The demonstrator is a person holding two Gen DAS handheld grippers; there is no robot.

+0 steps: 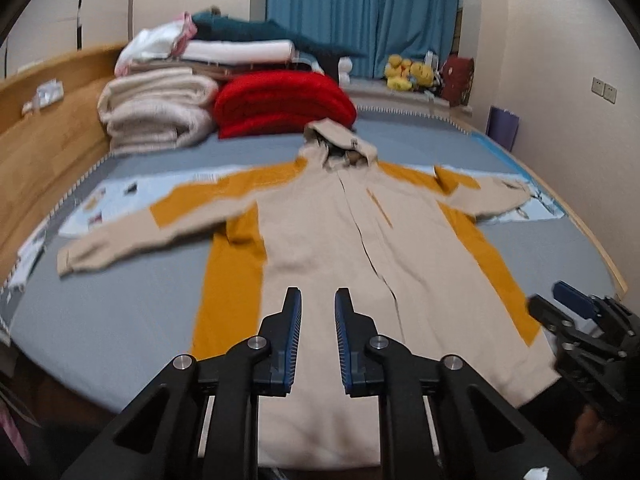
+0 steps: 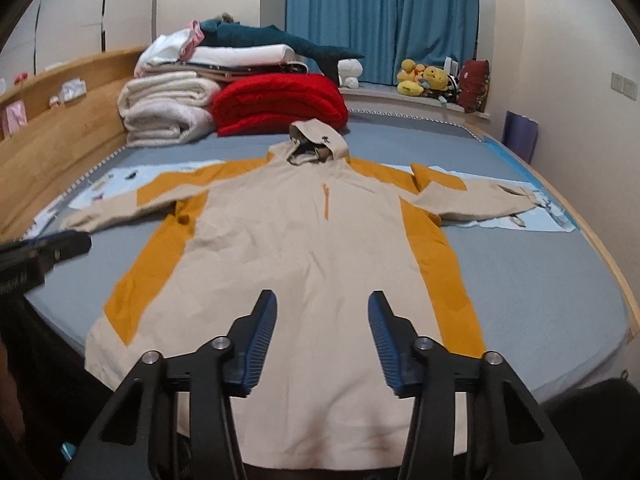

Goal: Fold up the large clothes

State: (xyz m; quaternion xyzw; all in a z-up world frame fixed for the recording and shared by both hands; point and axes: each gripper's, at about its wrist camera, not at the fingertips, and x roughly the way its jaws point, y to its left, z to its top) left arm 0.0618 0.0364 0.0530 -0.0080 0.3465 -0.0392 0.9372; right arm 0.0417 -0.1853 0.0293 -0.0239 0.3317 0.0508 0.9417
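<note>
Jacket (image 2: pixel 312 248) lies flat on the bed (image 2: pixel 540 280) ahead of both claws. Left claw (image 1: pixel 318 336) narrowly parted, right claw (image 2: pixel 322 344) wide, both empty. Looks soft, bulky, floppy; I'd pinch cuffs or hem corners.

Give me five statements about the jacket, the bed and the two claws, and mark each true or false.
1. The jacket lies spread flat with both sleeves out. True.
2. The left claw grips the hem. False: it is open, holding nothing.
3. The right claw stands open wider than the left. True.
4. The red blanket covers the hood. False: it lies beyond the hood.
5. The curtain is yellow. False: blue.
</note>
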